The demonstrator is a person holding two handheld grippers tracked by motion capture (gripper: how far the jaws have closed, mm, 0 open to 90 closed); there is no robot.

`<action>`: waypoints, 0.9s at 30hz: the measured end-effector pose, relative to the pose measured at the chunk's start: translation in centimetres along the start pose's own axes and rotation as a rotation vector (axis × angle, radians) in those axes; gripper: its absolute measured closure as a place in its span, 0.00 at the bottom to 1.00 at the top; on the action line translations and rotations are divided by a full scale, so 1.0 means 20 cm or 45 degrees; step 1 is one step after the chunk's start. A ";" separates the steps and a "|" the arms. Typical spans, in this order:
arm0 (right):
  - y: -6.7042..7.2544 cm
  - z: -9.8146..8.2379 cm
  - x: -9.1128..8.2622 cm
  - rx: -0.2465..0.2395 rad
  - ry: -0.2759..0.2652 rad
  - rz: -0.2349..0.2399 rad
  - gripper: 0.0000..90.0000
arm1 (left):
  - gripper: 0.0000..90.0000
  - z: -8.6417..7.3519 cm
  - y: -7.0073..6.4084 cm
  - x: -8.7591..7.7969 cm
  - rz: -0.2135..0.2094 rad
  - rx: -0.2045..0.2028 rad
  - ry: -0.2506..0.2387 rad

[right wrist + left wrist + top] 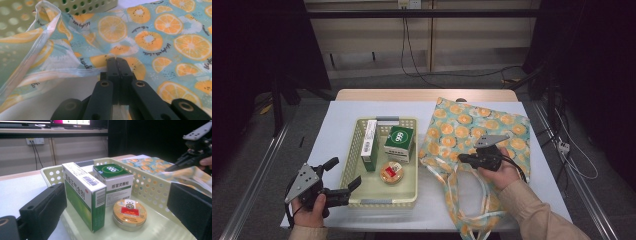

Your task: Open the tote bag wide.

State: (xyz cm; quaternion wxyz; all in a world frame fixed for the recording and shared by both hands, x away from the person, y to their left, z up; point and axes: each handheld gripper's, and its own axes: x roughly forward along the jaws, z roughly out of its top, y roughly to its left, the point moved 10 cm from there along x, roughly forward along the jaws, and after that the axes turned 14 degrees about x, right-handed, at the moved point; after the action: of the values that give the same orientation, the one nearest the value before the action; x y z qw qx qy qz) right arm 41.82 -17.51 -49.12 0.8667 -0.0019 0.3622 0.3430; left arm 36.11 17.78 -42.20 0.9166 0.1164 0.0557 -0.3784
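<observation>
Where cables hang, white table point(337, 130), grey floor point(262, 165)

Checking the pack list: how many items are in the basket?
3. A tall green-and-white box stands at the left of the basket, a squarer green box to its right, and a round tin in front of both. Nothing seems hidden behind them.
</observation>
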 end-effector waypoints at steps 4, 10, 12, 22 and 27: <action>-0.05 0.06 0.02 0.005 -0.010 -0.038 1.00 | 0.03 0.00 0.00 0.00 0.003 -0.002 0.001; -0.12 0.12 0.05 0.060 -0.035 -0.065 1.00 | 0.03 0.00 0.00 0.00 0.001 -0.010 0.002; -0.14 0.14 0.06 0.070 -0.046 -0.078 1.00 | 0.03 0.00 0.00 0.00 -0.002 -0.001 0.001; -0.27 0.30 0.09 0.118 -0.108 -0.172 1.00 | 0.03 -0.01 0.00 0.01 -0.004 -0.004 0.002; -0.28 0.33 0.11 0.129 -0.116 -0.192 1.00 | 0.03 -0.01 0.01 0.00 -0.004 -0.006 0.002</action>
State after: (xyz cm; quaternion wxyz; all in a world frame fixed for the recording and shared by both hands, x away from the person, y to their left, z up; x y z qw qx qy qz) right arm 50.52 -18.83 -46.98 0.9046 0.0301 0.3382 0.2579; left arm 36.28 17.91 -42.34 0.9163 0.1143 0.0576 -0.3796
